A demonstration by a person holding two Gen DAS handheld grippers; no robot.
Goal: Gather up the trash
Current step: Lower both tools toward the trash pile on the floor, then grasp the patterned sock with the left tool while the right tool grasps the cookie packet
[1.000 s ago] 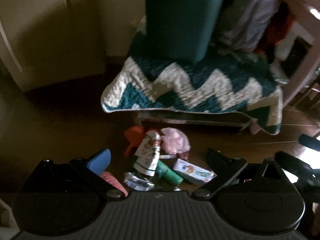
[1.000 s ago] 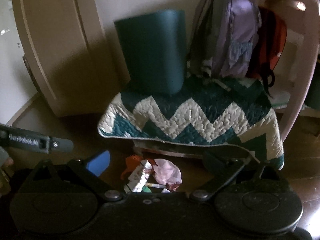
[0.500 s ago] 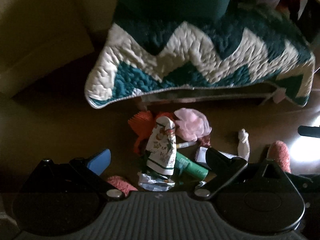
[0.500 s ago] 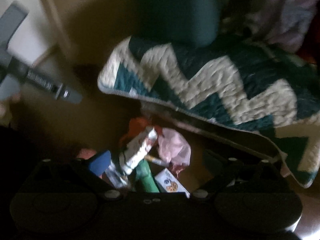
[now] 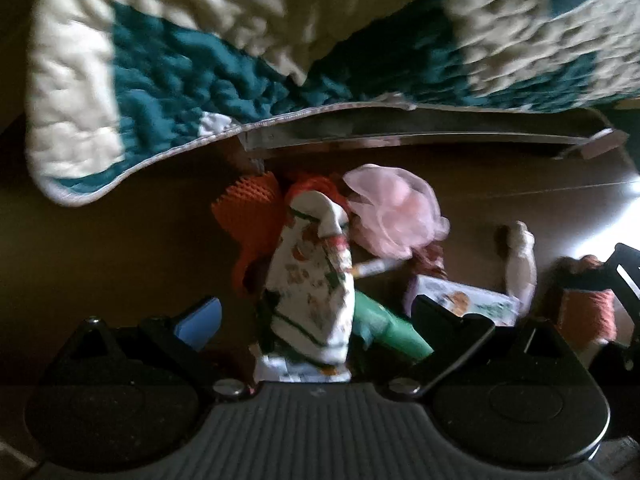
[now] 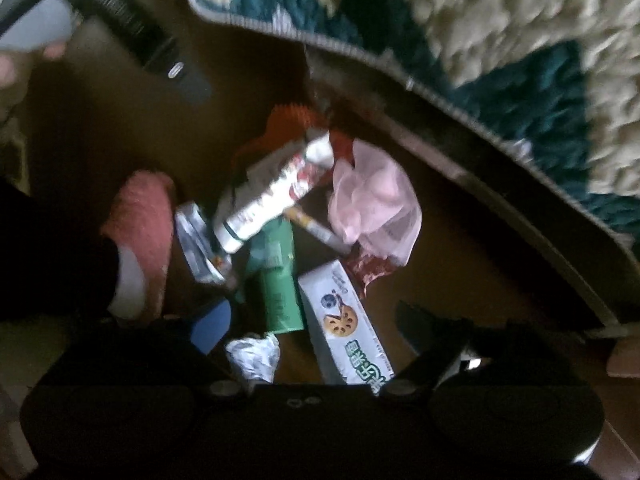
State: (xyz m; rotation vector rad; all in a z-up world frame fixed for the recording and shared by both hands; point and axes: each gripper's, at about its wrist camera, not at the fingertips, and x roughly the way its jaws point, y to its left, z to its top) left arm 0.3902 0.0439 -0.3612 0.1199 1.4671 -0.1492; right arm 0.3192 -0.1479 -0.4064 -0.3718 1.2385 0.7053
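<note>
A pile of trash lies on the dark wooden floor under a chair. It holds a white printed snack bag [image 5: 316,280] [image 6: 276,196], a pink plastic bag [image 5: 394,210] [image 6: 374,204], orange foam netting [image 5: 248,216] [image 6: 288,120], a green wrapper [image 5: 384,332] [image 6: 276,280], a white cookie box [image 5: 468,304] [image 6: 344,324] and crumpled foil [image 6: 254,356]. My left gripper [image 5: 320,320] is open, its fingers either side of the snack bag. My right gripper [image 6: 312,320] is open over the cookie box and green wrapper.
A teal and cream zigzag quilt [image 5: 160,80] [image 6: 500,40] hangs over the chair seat above the pile. The person's pink slippers [image 6: 140,232] [image 5: 584,304] stand at either side. The left gripper's handle [image 6: 132,32] shows in the right wrist view.
Both grippers have dropped down and moved in close over the trash pile; the bin and backpack on the chair have left view. Both stay open.
</note>
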